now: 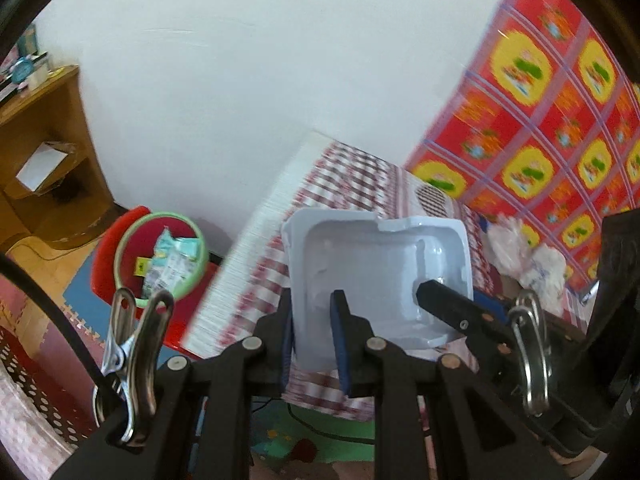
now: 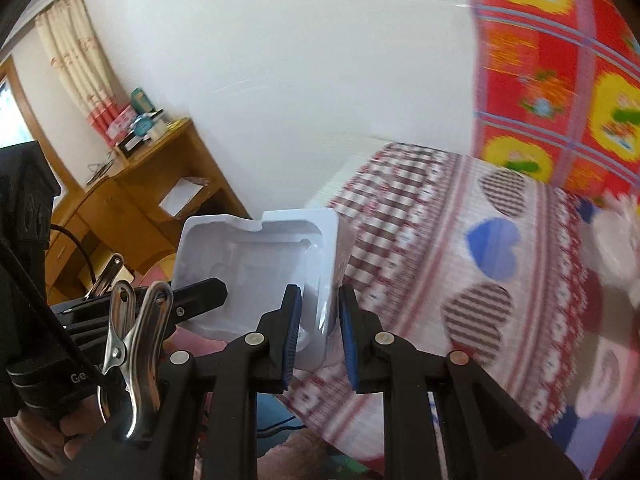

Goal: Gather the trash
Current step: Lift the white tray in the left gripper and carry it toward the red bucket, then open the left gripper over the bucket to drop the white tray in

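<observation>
While both claws carry it between them, the white moulded plastic tray (image 1: pixel 372 276) hangs in the air over the near edge of the bed, tilted so its hollow side faces the cameras. The left claw (image 1: pixel 314 336) has its blue pads (image 1: pixel 340 344) pinched on one side wall of the tray, and the right claw (image 2: pixel 320 328) has its own pads narrowed on the opposite wall, so each claw is holding the tray by a thin edge rather than standing wide. Beyond the tray lies the checked bed cover (image 2: pixel 460 280) with its heart patches, and on it, towards the red and yellow patterned blanket (image 1: pixel 540 112), at least one heap of crumpled white paper or tissue (image 1: pixel 524 256) is yet to be picked up. Off to the side, on the floor near a red stool, stands the green-rimmed bin (image 1: pixel 160 256), which already holds some wrappers, so part of the collecting looks done. By my reading the job is mid-way: the tray is lifted but not yet dropped, well apart from the bin, and the crumpled paper on the bed remains after that. A wooden desk (image 2: pixel 132 192) stands against the white wall further back. The blur makes finer detail on the bed hard to tell.
</observation>
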Action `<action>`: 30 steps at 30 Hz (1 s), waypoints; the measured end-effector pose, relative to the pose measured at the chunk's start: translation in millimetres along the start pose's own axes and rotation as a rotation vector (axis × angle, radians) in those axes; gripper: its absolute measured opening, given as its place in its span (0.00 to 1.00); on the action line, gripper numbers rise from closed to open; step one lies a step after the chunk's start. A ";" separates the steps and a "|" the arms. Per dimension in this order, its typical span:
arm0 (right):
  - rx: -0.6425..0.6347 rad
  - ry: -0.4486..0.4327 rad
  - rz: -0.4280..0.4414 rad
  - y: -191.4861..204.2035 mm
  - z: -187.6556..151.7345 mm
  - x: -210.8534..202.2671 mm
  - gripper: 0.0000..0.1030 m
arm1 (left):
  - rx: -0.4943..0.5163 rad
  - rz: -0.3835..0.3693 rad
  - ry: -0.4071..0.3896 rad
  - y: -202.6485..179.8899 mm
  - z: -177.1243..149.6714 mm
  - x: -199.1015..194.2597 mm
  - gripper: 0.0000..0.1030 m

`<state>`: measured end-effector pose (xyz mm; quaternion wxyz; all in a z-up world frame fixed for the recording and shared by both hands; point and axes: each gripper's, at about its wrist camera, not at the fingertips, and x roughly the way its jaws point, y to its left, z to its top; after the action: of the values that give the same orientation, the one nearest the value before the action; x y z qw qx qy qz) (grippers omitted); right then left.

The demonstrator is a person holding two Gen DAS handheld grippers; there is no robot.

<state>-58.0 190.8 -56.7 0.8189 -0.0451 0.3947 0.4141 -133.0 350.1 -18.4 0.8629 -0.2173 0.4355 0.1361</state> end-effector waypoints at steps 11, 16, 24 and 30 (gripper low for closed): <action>-0.060 0.055 0.068 75.4 39.1 73.5 0.20 | -0.082 0.070 0.006 98.4 27.3 -3.5 0.17; -0.076 0.088 0.092 101.7 52.2 110.2 0.20 | -0.099 0.099 0.015 136.4 38.7 1.7 0.17; -0.089 0.157 0.109 132.9 72.0 173.9 0.20 | -0.153 0.099 0.051 198.0 53.5 29.3 0.17; -0.108 0.231 0.096 145.9 83.7 223.8 0.20 | -0.196 0.098 0.074 234.7 58.8 60.9 0.17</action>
<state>-33.9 463.5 -115.5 0.7438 -0.1173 0.4651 0.4655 -156.3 585.7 -97.0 0.8131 -0.2838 0.4619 0.2120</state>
